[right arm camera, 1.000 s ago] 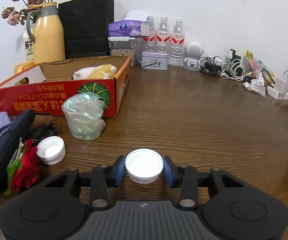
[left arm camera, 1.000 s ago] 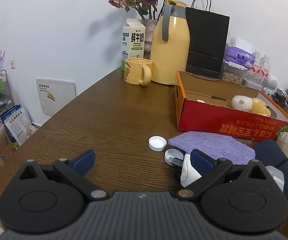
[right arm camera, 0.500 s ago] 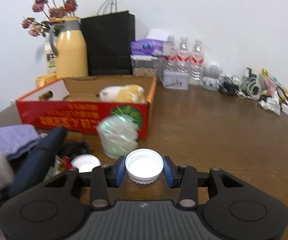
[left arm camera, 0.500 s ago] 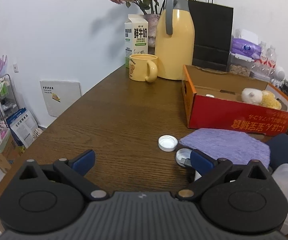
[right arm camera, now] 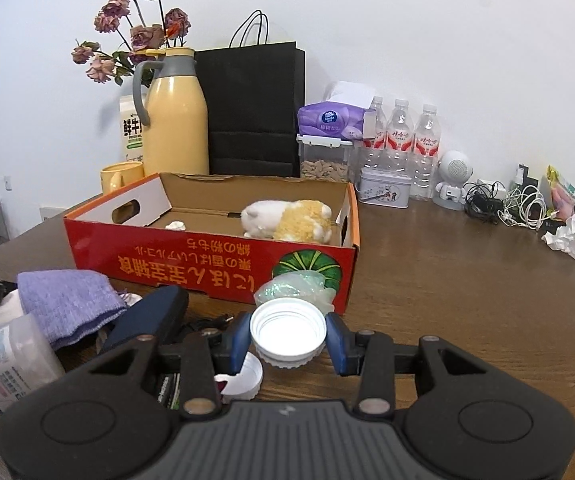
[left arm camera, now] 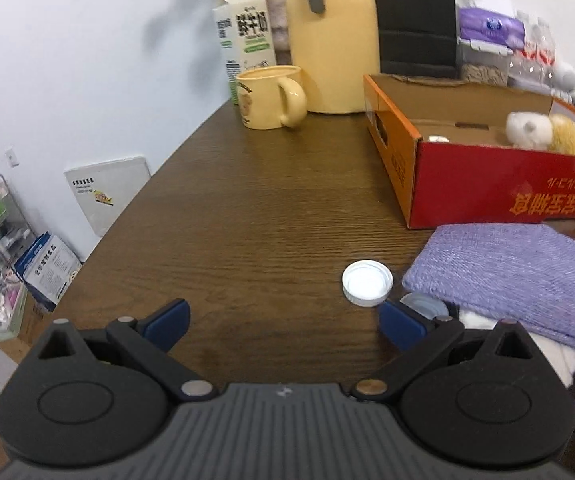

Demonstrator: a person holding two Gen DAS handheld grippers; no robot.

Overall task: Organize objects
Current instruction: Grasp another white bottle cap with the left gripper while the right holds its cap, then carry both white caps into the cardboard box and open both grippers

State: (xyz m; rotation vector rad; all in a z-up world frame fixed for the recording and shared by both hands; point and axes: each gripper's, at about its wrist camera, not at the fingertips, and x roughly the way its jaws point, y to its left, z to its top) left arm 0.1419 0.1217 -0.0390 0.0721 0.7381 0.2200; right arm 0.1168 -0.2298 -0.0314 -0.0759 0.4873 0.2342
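My right gripper (right arm camera: 287,340) is shut on a white screw cap (right arm camera: 287,330), held open side up above the table, in front of the red cardboard box (right arm camera: 207,268). The box holds a white and yellow plush toy (right arm camera: 287,218) and a small white piece. A second white cap (right arm camera: 243,378) lies on the table under the left finger. My left gripper (left arm camera: 283,322) stands open and empty over bare wood. Just ahead of its right finger lies another white cap (left arm camera: 367,283), beside a purple knitted cloth (left arm camera: 515,276). The red box (left arm camera: 487,188) sits beyond.
A yellow mug (left arm camera: 269,96), milk carton (left arm camera: 245,36), yellow thermos jug (right arm camera: 175,120) and black paper bag (right arm camera: 253,108) stand at the back. Water bottles (right arm camera: 399,136), a tin and cables (right arm camera: 515,204) line the far right. A dark blue object (right arm camera: 147,316) and crumpled plastic (right arm camera: 295,284) lie near the box.
The right gripper rose with the cap and turned left toward the red box. The left gripper moved forward and lower along the table, nearer the loose white cap and purple cloth.
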